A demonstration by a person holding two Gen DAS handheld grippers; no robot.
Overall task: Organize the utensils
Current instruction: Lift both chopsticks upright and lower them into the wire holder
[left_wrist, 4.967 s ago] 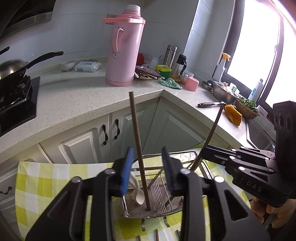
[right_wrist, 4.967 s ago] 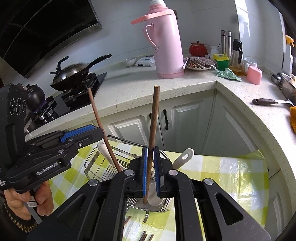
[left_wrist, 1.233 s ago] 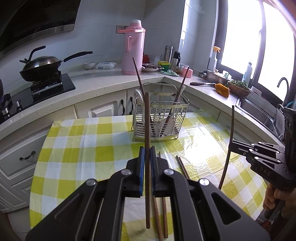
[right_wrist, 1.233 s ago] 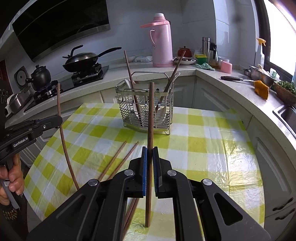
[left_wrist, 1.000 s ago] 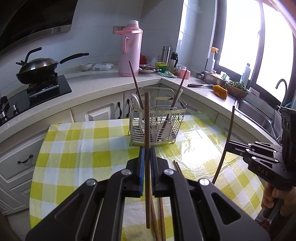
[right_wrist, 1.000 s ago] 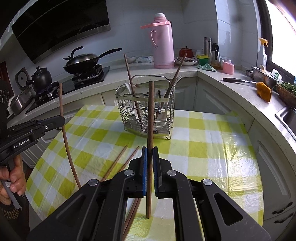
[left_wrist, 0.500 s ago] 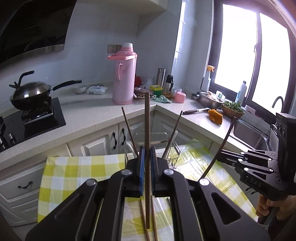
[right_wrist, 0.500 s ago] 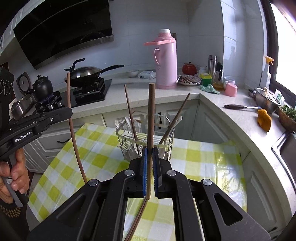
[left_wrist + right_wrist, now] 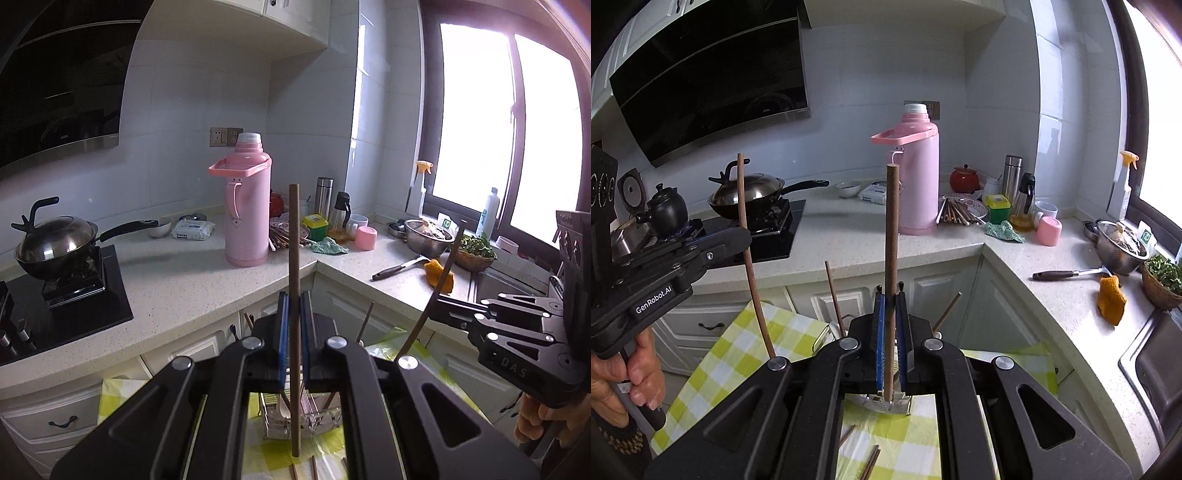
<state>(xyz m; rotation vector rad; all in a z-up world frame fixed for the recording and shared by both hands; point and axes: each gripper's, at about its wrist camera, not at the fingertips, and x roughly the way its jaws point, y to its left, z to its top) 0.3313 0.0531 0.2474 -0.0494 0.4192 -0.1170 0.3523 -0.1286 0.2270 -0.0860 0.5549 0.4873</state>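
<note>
Now, seen along both wrists, I hold one chopstick per hand. My left tool [image 9: 293, 345] has its blue pads pressed together on a brown chopstick [image 9: 294, 280] that stands close to upright, long axis running from 12 to 6 o'clock in that view, lower end free in the air. My right tool [image 9: 890, 345] likewise pinches a second chopstick [image 9: 892, 236], also near vertical, its lower end hidden between the jaws.

The relation that matters: the wire utensil rack [image 9: 295, 421] lies at 6 o'clock, directly beneath and just ahead of both tools, on the checked cloth of the bench [image 9: 735, 354]. Two chopsticks already stand in it, leaning toward 11 and 1 o'clock. Each held stick points straight at the rack mouth, so I judge the coming move to be a plain descent along that axis.

Neither hand looks clearly nearer; the rack sits centred under each. Loose chopsticks [image 9: 870, 461] remain on the cloth at 6 o'clock, nearer me than the rack.
</note>
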